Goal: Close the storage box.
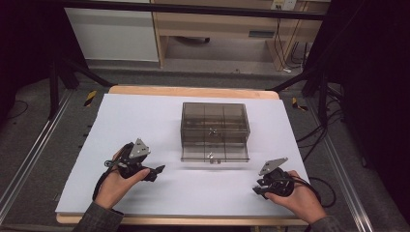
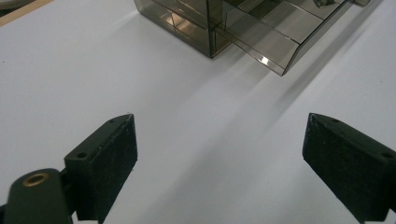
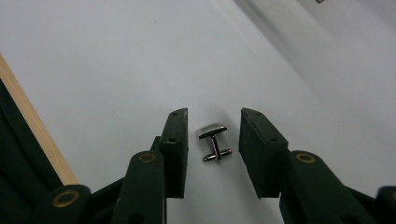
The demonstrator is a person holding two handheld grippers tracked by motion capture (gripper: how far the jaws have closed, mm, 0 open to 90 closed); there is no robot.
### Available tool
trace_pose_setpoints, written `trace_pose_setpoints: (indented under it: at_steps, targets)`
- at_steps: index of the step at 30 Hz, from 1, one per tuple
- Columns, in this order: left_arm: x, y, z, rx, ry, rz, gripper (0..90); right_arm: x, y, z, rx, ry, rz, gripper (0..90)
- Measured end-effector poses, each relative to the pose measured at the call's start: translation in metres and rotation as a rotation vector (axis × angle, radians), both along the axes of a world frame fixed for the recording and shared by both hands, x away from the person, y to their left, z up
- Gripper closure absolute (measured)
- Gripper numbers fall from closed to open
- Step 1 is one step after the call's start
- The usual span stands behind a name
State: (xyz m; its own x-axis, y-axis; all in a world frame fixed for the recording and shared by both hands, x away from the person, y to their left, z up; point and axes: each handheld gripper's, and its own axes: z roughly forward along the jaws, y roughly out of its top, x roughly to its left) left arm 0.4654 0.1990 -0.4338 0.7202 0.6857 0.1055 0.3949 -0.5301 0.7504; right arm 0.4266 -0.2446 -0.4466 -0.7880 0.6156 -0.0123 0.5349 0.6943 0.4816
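Note:
A small silver cufflink point(image 3: 211, 131) lies on the white sheet between the jaws of my right gripper point(image 3: 214, 115). The pads stand close on either side of it with a gap on each side, so the gripper is open. In the high view my right gripper point(image 1: 257, 190) sits low at the front right of the table. My left gripper point(image 1: 157, 171) is at the front left, open wide with nothing between its jaws point(image 2: 219, 154). A smoky transparent drawer box point(image 1: 214, 126) stands mid-table, its lower drawer point(image 1: 215, 155) pulled out toward me. The left gripper view shows this box point(image 2: 215, 21) ahead.
The white sheet point(image 1: 145, 121) covers a wooden table. Its wooden front edge point(image 3: 32, 126) runs close beside my right gripper. Small metal pieces lie inside the box compartments. Black frame legs and cables stand on the floor around the table.

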Motion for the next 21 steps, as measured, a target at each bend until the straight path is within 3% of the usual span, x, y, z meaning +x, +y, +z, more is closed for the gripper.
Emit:
trace_pose_setpoints:
  at_steps: [13, 21]
  targets:
    - [-0.001, 0.0005, 0.0015, -0.005, 0.002, -0.008, 10.2, 0.0044, 0.0032, -0.0046, -0.027, 0.013, 0.029, 76.6]
    - [-0.0004, 0.0032, 0.0007, -0.007, 0.007, -0.001, 10.2, 0.0051, 0.0027, -0.0048, -0.016, 0.014, 0.029, 77.3]
